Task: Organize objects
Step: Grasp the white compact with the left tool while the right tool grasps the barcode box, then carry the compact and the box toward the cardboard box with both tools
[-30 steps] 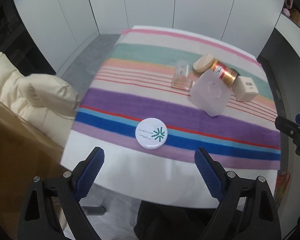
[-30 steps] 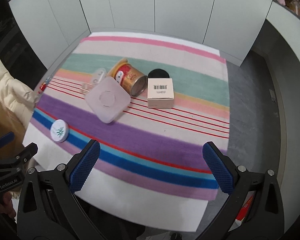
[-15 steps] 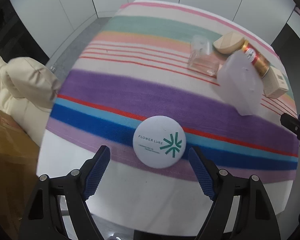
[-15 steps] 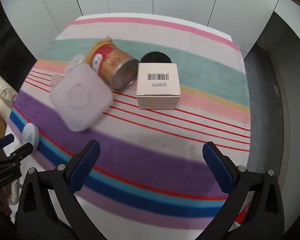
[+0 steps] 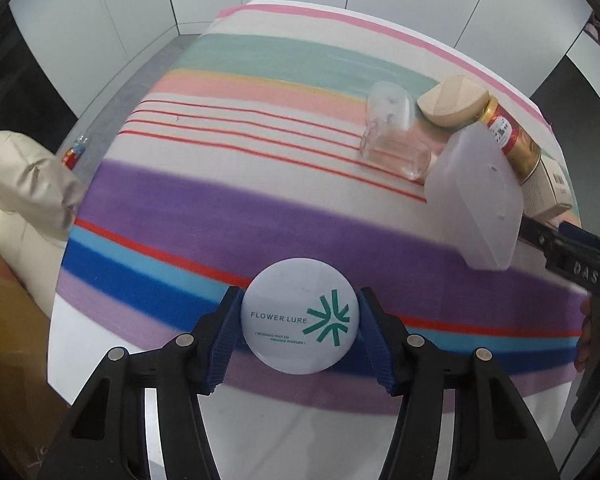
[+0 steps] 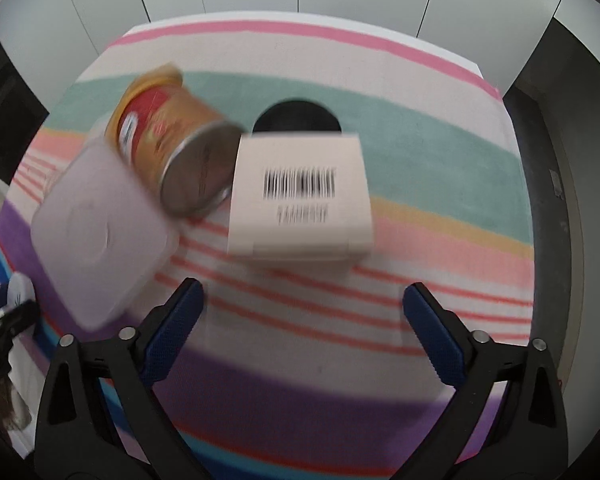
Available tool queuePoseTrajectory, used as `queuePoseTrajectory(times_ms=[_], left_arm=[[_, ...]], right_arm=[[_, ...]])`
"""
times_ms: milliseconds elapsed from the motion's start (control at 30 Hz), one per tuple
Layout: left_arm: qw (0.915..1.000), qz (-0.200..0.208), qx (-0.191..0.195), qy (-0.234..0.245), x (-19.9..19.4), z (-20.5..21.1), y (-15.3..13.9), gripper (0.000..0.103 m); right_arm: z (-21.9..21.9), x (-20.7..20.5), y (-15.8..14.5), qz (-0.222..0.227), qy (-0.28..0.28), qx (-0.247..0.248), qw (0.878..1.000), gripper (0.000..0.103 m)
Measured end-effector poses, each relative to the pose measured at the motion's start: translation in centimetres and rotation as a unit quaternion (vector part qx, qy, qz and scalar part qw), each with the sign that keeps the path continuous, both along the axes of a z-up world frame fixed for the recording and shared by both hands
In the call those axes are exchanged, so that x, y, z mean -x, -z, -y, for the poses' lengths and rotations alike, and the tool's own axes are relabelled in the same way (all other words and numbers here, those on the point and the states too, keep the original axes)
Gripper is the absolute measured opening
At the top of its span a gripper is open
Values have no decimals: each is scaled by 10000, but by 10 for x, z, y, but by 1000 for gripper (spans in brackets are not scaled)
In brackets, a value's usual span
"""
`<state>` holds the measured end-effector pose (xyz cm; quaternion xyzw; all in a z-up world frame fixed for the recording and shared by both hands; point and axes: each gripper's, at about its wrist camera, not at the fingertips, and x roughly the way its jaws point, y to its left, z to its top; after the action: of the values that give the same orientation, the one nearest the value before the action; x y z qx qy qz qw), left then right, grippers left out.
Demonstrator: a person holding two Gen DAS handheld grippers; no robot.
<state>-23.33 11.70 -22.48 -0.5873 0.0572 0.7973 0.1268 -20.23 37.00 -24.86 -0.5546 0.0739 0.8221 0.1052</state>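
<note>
Left wrist view, target: We see a round white compact [image 5: 299,316], printed with a green star mark, lying flat near the close edge of the striped cloth [image 5: 228,216].
Left wrist view, tongs: The left gripper [image 5: 299,332] has its jaws closing, with the compact between them; both blue pads sit at the rim, left and right, and look to be touching it.
Left wrist view, how we grip well: We judge the hold should stay centred across the widest part of the disc, so it cannot squirt out forward as we lift.
Left wrist view, neighbours: Far right lie a clear glass bottle [image 5: 392,136], a tan wedge-shaped lid [image 5: 452,100], a frosted square container [image 5: 476,200] and a red and gold can [image 5: 512,140], all well apart from the compact.
Right wrist view, target: A pale cardboard box [image 6: 300,196] with a barcode on top sits mid-cloth, just beyond the fingertips; the picture is blurred.
Right wrist view, tongs: The right gripper [image 6: 302,312] is wide, its jaws starting to close, with nothing between them yet.
Right wrist view, how we approach well: We judge the pads should straddle the box's left and right sides squarely, clear of the can [image 6: 168,160] that lies on its side touching or just beside the box.
Right wrist view, hazard: The frosted container [image 6: 100,236] sits near the left finger; a black disc [image 6: 296,116] lies behind the box.
</note>
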Motion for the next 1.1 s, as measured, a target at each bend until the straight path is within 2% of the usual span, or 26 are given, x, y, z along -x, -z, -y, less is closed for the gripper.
queuePoseTrajectory(times_ms=[67,100,133,167,200,400,700,1000,1100], left_arm=[[10000,11,-17,62,2,-6,-1,58],[10000,20,-23,63,3,-7,-2,58],[10000,35,-23,62,5,-8,-2,58],[10000,37,-27,61,7,-8,-3,58],[10000,17,-28,65,8,-6,-4,58],[9998,-169,-80,85,-2,-17,-30,58],[9986,-464,-250,58,-27,-27,-94,58],[9957,-842,-379,-9,-73,-16,-156,58],[9945,-953,-427,4,-92,-12,-171,58]], right_arm=[[-5,5,-3,-71,35,24,10000,92],[-7,7,-5,-110,42,53,9999,82],[-8,9,-8,-139,11,119,9998,65],[-8,11,-10,-154,-37,152,9998,56],[-8,14,-13,-173,-69,144,9997,54],[8,0,-38,-309,-296,-35,9991,54],[34,-36,-96,-431,-289,9,9986,54],[57,-86,-165,-601,-282,3,9978,54],[67,-107,-180,-655,-254,20,9975,54]])
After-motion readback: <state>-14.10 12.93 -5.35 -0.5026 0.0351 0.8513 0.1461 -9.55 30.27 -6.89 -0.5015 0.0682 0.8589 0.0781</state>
